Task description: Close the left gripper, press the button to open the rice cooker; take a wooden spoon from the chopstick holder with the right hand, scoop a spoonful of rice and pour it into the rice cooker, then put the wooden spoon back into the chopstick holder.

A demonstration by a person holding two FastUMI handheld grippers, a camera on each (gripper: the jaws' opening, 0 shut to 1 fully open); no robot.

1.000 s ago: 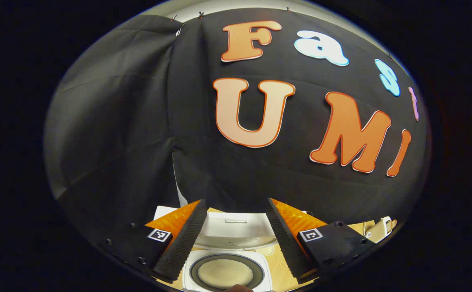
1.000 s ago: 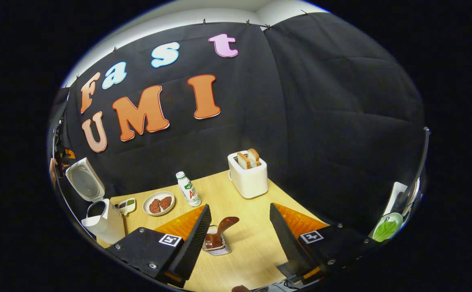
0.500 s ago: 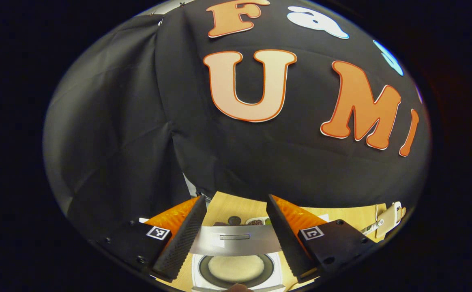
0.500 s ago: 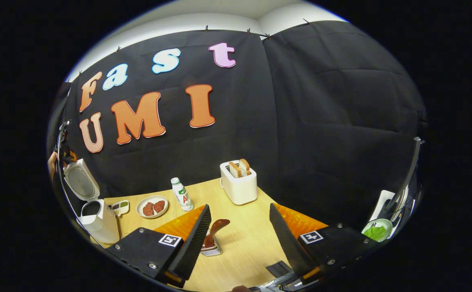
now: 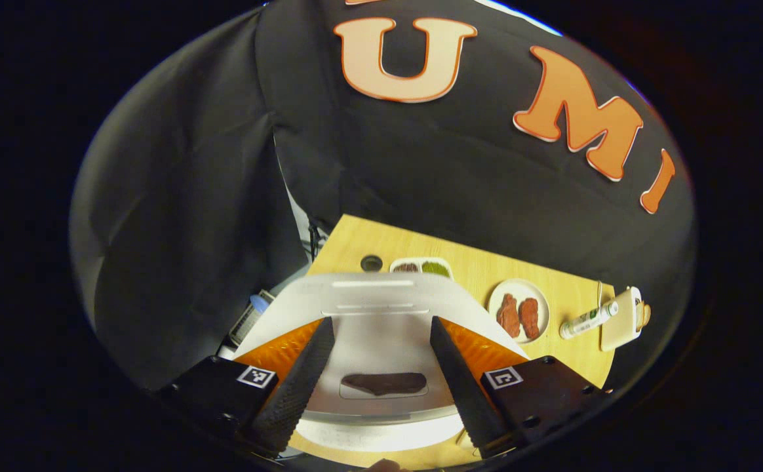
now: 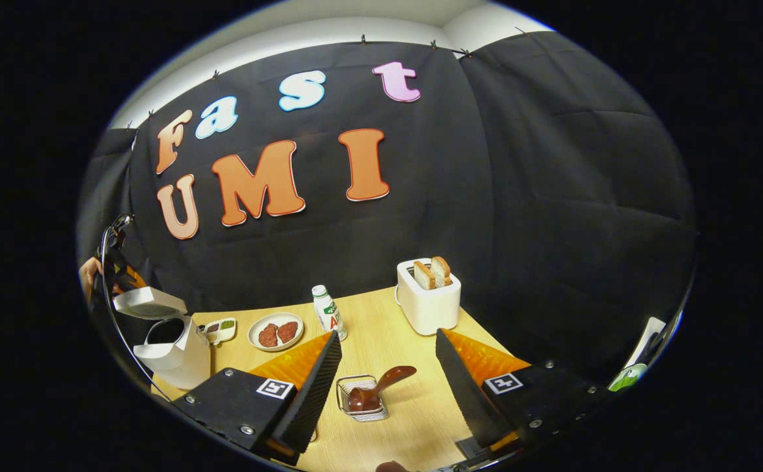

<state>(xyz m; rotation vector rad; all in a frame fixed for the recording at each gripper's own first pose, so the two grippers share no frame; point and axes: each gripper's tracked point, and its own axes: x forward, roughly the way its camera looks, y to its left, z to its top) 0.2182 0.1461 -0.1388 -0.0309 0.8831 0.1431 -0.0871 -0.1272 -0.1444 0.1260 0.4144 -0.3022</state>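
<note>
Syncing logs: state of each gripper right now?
Left gripper: open, holding nothing, above the rice cooker lid.
Right gripper: open, holding nothing; wooden spoon in its holder.

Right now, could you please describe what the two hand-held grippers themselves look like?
Each hand-held gripper, left and right, has two tapering fingers with ridged inner faces and textured outer sides, set on dark blocks fixed with small screws. Each block bears a small square black-and-white marker. No cables or sleeves are discernible.

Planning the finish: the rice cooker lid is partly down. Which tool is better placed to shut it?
Left. The left tool hangs open right over the lid; the right tool faces the chopstick holder, well away.
</note>
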